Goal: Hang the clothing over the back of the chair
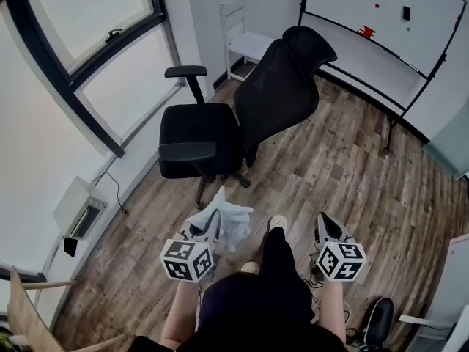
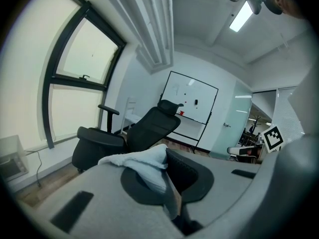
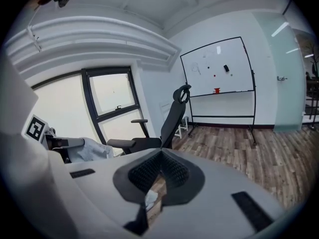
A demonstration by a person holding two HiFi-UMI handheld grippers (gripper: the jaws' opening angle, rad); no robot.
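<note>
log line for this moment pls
left hand-held gripper: shut on clothing | right hand-held gripper: shut | chair back: bare | hang: not yet done

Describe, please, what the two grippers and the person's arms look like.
Both the left gripper and the right gripper are pale grey and wedge-shaped, with black ribbed fingers. Each carries a cube of black-and-white square markers. The person wears black; the forearms are unsleeved.

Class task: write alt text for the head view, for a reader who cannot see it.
Seen from above, a person's left hand-held gripper grips a pale cloth, and the right hand-held gripper is shut. A black office chair stands ahead on a wood floor.
</note>
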